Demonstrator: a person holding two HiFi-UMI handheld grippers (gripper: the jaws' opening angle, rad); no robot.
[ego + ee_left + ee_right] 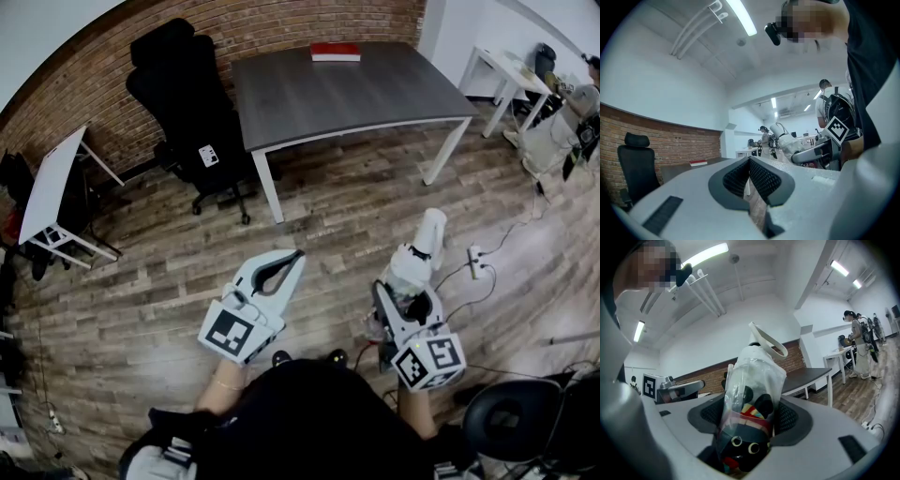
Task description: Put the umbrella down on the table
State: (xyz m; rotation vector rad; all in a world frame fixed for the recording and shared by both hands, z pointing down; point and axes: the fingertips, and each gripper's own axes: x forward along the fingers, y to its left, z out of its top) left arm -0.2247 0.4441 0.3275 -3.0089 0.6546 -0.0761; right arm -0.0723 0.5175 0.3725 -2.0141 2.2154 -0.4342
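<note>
The right gripper is clenched on the umbrella. In the right gripper view its pads press on both sides of the folded bundle, which stands between the jaws and sticks out past their tips. The umbrella is wrapped in clear plastic. Under the wrap, dark cloth with coloured stripes and two small pale rings can be made out. A white loop hangs off its far end.

In the head view the umbrella is in the air over the wooden floor. It points roughly level toward the table and is well short of the table's near edge, closer to its right front corner. It touches nothing but the gripper.

The left gripper is clamped shut on nothing. In the left gripper view its ribbed pads meet at the tips. It is held beside the right gripper, also short of the table.

The table has a grey top on white legs. A red book lies at its far edge, next to the brick wall. A black chair stands just off the table's left edge. A white power strip lies on the floor to the right of the umbrella.
</note>
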